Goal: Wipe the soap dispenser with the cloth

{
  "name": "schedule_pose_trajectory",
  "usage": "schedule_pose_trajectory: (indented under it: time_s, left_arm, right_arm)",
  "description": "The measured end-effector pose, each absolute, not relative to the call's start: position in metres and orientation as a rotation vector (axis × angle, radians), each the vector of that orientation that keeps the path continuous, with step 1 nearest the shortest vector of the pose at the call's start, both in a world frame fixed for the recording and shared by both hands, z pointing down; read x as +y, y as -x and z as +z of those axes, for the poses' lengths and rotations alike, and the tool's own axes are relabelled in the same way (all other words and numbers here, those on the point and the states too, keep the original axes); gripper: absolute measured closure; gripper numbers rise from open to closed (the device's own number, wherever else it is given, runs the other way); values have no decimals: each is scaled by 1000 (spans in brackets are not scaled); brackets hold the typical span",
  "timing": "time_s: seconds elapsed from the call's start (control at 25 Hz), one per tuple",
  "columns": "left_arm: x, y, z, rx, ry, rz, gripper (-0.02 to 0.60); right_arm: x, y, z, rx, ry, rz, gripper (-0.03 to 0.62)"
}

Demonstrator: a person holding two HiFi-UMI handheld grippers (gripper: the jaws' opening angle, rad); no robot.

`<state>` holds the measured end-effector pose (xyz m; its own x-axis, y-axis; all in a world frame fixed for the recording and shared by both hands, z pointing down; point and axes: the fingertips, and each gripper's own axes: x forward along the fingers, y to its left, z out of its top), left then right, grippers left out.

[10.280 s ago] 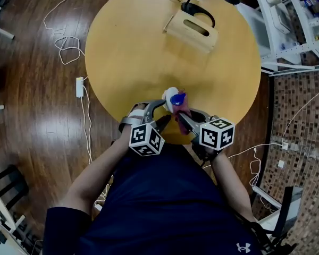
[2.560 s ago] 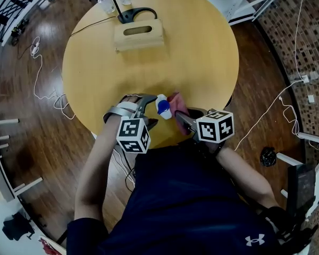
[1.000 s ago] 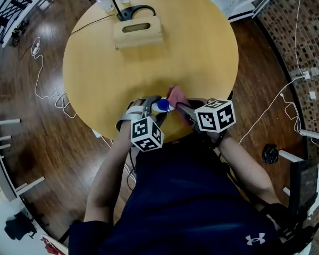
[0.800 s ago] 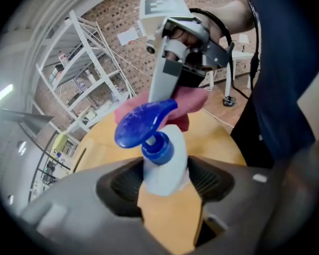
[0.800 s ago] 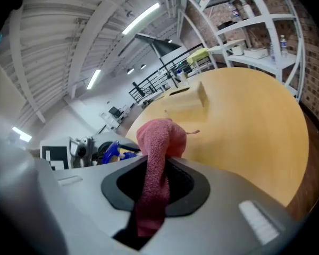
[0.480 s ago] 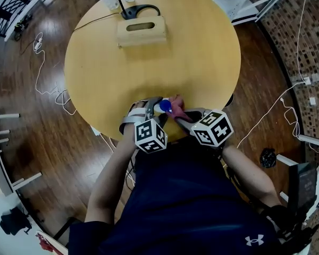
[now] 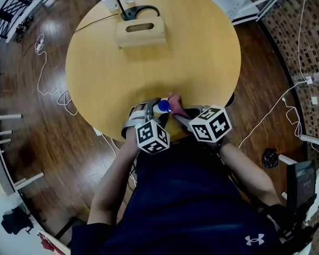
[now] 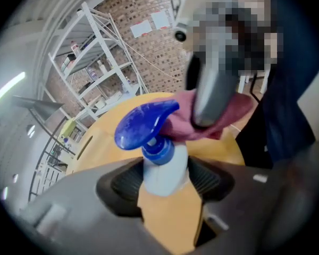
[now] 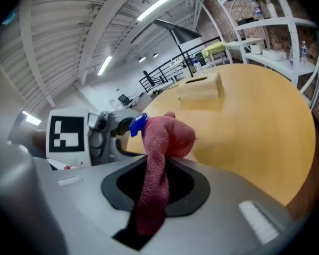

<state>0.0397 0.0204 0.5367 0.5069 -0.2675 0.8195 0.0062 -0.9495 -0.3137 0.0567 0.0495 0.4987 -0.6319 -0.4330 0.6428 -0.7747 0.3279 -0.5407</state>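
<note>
the soap dispenser (image 8: 158, 161) is clamped below its blue pump in the left hand-held gripper (image 8: 166, 187), over the near edge of the tabletop (image 7: 149, 68). the cloth (image 9: 160, 141) is pinched in the right hand-held gripper (image 9: 155, 187) and laid against the pump. should the cloth be pushed too hard, the bottle could be twisted out of the pads, or soap squirted.

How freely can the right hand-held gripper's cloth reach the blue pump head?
Likely yes: the right hand-held gripper holds the cloth right beside the blue pump head, which stands bare above the left hand-held gripper.
</note>
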Motion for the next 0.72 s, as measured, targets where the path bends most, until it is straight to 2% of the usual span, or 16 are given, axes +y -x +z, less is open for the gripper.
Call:
schedule_pose_trajectory:
  time_s: [0.12,0.24,0.32,0.44,0.56,0.64,0.72]
  left_arm:
    - [17,-40,535,347,2508,-1446,314]
    - [28,-45,533,442,2645,-1450,319]
    - [38,-45,534,441,2753,-1456,298]
    - [39,-40,541,459,2701,-1477,331]
    - [38,-40,544,476,2651,-1489,328]
    - [42,-42,543,462,2670,-1504,308]
    - [47,-46,542,465,2717,-1515,261]
  right_arm:
    - [58,-57,509,-2207,-1080,1260,520]
    - [31,-87,515,-2169,-1250,1291,520]
    - [15,-100,511,-2169,-1308,1287,520]
    - [10,-97,507,-2203,-1263,1282,520]
    - [20,-89,509,-2213,-1221,1262,520]
    - [28,-87,511,-2216,-1193,1293,520]
    - [36,-86,514,-2216,-1157,1315,520]
